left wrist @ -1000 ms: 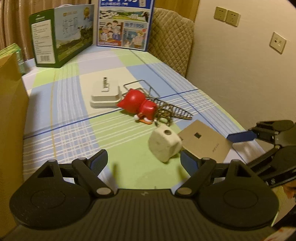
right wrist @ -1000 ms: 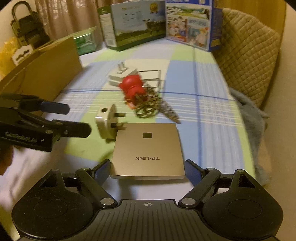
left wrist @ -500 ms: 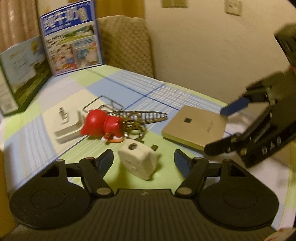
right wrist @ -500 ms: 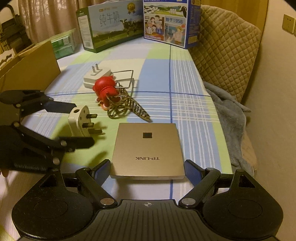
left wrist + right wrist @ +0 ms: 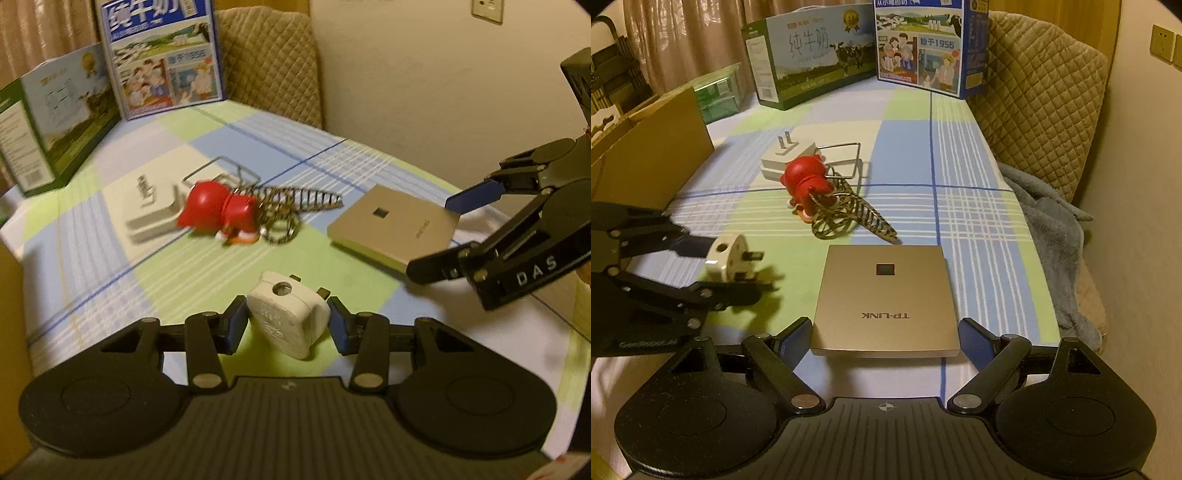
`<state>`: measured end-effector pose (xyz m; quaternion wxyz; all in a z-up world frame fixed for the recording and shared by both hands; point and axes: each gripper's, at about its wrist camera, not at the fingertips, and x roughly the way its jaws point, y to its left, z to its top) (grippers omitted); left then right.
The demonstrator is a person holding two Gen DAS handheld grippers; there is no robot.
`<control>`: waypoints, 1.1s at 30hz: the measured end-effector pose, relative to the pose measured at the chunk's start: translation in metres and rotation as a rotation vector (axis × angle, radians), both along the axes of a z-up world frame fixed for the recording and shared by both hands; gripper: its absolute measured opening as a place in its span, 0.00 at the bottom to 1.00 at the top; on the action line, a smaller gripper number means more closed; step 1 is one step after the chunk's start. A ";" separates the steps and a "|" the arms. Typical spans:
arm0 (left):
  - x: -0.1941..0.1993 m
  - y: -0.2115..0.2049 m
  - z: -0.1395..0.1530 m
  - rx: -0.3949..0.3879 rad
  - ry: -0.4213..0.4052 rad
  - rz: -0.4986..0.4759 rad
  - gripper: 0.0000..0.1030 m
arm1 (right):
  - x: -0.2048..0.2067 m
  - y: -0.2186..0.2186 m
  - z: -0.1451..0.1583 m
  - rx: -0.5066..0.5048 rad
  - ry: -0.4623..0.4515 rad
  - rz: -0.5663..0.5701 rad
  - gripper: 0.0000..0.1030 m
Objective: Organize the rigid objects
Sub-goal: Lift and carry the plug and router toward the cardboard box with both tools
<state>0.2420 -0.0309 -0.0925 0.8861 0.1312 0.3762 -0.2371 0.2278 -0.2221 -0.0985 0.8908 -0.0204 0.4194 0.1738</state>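
Observation:
A white three-pin plug (image 5: pixel 288 321) sits between the blue pads of my left gripper (image 5: pixel 286 326); its jaws are closing and both pads touch the plug's sides. In the right wrist view the plug (image 5: pixel 726 258) shows in the left gripper (image 5: pixel 729 267), pins pointing right. My right gripper (image 5: pixel 885 341) stands open around the near edge of a flat gold TP-LINK box (image 5: pixel 886 299), pads apart from it. Farther back lie a red figurine (image 5: pixel 807 181), a wire spring stand (image 5: pixel 857 216) and a white charger (image 5: pixel 783 158).
A cardboard box wall (image 5: pixel 653 155) rises on the left. Two milk cartons (image 5: pixel 809 55) (image 5: pixel 923 44) stand at the back of the checked cloth. A quilted chair (image 5: pixel 1045 96) and a grey blanket (image 5: pixel 1052 229) lie on the right, by the wall.
The left gripper rolled, moved in over the white plug and narrowed its jaws from wide apart to touching the plug's sides. The right gripper stayed open at the gold box.

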 end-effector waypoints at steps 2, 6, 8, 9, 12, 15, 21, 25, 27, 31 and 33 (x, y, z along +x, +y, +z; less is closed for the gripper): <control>-0.009 0.006 0.002 0.003 0.018 0.032 0.40 | -0.004 0.002 0.002 0.007 -0.002 0.003 0.80; -0.026 0.020 0.002 -0.006 0.041 0.090 0.40 | -0.012 0.009 0.001 0.013 0.007 0.024 0.80; -0.031 0.024 0.001 -0.017 0.039 0.100 0.40 | -0.014 0.014 -0.003 0.005 0.016 0.040 0.80; -0.033 0.024 0.000 -0.018 0.033 0.095 0.40 | -0.015 0.015 -0.004 0.001 0.018 0.041 0.80; -0.035 0.020 0.000 0.023 0.001 0.032 0.41 | -0.013 0.015 -0.007 0.004 0.018 0.032 0.80; -0.039 0.015 0.000 0.057 -0.034 -0.067 0.62 | -0.011 0.013 -0.008 0.004 0.021 0.018 0.80; -0.038 0.011 -0.007 0.100 -0.052 -0.134 0.65 | -0.010 0.012 -0.009 0.001 0.026 0.019 0.80; -0.031 0.015 -0.011 0.090 -0.037 -0.107 0.63 | -0.008 0.012 -0.009 0.006 0.031 0.013 0.80; -0.029 0.016 -0.011 0.082 -0.028 -0.103 0.54 | -0.007 0.013 -0.010 0.008 0.034 0.011 0.80; -0.025 0.019 -0.011 0.066 0.000 -0.078 0.39 | -0.006 0.013 -0.009 0.014 0.033 0.008 0.80; -0.025 0.021 -0.009 0.050 0.016 -0.057 0.39 | -0.007 0.013 -0.008 0.018 0.030 0.008 0.80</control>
